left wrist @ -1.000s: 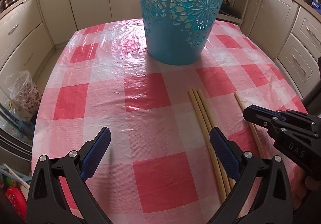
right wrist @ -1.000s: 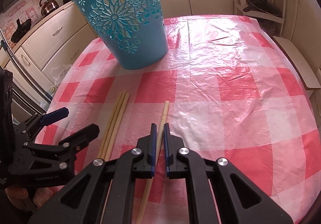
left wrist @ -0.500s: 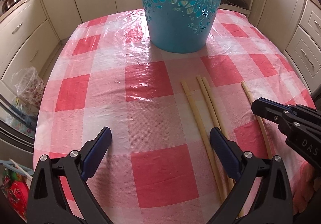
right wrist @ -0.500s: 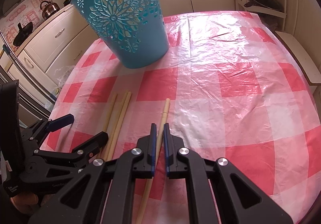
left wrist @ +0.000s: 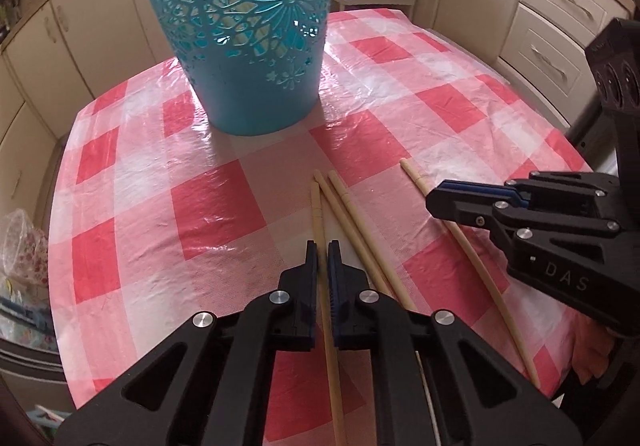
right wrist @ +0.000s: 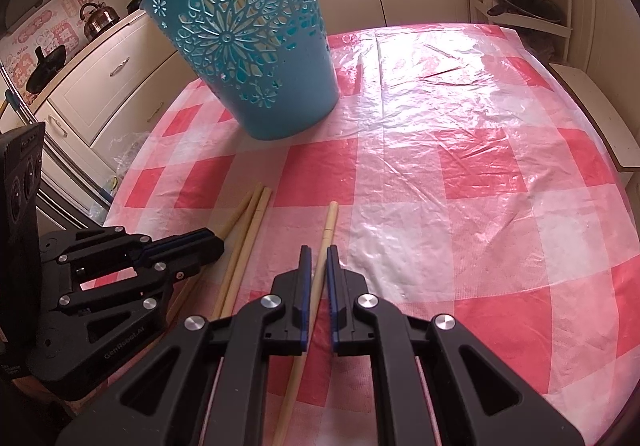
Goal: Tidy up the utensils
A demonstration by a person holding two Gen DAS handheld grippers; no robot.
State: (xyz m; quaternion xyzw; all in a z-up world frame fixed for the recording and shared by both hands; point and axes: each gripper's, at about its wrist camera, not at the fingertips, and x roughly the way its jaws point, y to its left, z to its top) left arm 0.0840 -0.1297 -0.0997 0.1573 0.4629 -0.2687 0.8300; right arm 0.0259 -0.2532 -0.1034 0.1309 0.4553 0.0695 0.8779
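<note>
Now both grippers (left wrist: 323, 246) (right wrist: 316, 251) clamp chopsticks (left wrist: 317, 206) (right wrist: 329, 224).

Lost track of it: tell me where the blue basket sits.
The blue basket stands upright on the checked tablecloth, far side, beyond the chopsticks in both wrist views.

Bright daylight glares off the plastic tablecloth (right wrist: 460, 94) – sharp at centre, fisheye-bent and dark-cornered at the edges.

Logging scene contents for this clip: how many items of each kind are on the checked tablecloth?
Chopsticks: 4 (one between the left gripper's jaws, one between the right gripper's jaws, two lying loose)
Blue basket: 1
Total: 5
</note>
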